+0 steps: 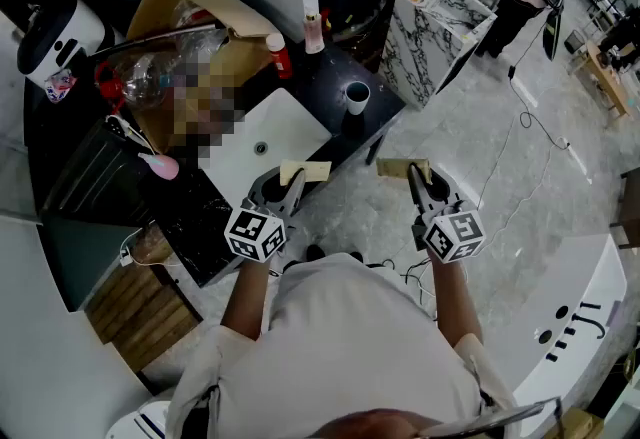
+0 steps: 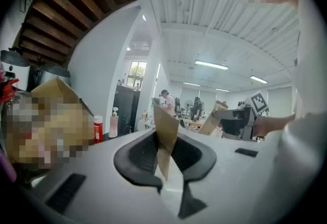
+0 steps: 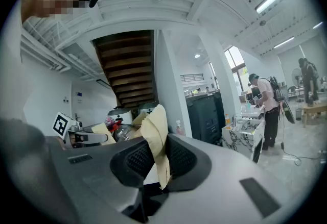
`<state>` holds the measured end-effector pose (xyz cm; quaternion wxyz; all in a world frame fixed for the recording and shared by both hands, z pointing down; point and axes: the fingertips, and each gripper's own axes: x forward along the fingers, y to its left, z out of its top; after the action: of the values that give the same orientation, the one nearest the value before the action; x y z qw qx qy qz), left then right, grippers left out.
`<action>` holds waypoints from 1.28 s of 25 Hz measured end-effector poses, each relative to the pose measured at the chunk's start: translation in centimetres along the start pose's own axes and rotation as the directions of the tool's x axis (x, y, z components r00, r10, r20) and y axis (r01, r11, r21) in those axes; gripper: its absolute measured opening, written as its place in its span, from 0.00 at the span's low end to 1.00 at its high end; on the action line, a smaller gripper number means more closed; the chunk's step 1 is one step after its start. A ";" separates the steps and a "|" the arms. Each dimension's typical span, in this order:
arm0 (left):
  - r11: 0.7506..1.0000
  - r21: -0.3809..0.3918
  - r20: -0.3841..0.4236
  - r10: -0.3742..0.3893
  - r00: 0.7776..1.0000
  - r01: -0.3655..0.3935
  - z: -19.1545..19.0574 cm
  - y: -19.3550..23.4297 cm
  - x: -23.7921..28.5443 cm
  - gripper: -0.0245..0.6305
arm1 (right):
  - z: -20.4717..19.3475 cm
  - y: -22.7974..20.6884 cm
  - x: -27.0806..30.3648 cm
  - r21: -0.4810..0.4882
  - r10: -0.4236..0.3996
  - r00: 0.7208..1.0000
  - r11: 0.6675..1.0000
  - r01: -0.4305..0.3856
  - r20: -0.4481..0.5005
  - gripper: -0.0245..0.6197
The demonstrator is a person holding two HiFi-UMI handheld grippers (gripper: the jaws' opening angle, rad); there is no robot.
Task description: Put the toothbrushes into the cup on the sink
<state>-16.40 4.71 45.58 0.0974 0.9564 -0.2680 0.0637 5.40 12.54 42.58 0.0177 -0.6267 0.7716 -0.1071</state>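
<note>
Sink (image 1: 285, 127): white basin set in the black desk (image 1: 330, 67); every place below is given relative to it.
Cup (image 1: 357, 97): upright on the desk, just right of the sink, mouth up, nothing seen standing in it.
Toothbrushes: not identifiable in any view (the clutter left of the sink is too small to sort).
Left hand-held gripper (image 1: 293, 179): at the sink's near edge; jaws pinched together on a flat tan card (image 2: 164, 131) that stands up between them.
Right hand-held gripper (image 1: 412, 177): right of the sink, out over the floor and clear of the desk; jaws clamped on a crumpled tan paper (image 3: 153, 141).
Risk, occupied jaws: you cannot take up a brush with either tool while it holds paper, so both pieces probably have to go first.
Risk, dropped paper: if you release at the sink's near edge, the card will likely fall into the basin or onto the floor.
Risk, cup upset: the cup looks light and sits near the desk's right corner. If you sweep in from the right with paper jutting ahead of the jaws, you could tip it or push it off.
Risk, neighbours: the red bottle (image 1: 278, 55) behind the sink stands close to any reach you make across the basin towards the cup.
</note>
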 end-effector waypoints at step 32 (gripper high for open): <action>0.999 -0.011 -0.030 0.044 0.999 -0.044 -0.9 -2.5 1.9 0.14 | -0.2 -3.2 -1.4 0.089 0.057 0.998 0.994 -0.058 0.018 0.14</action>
<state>-13.54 6.05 46.39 0.1055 0.9486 -0.2878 0.0787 8.74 13.30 43.24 0.0546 -0.6035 0.7837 -0.1364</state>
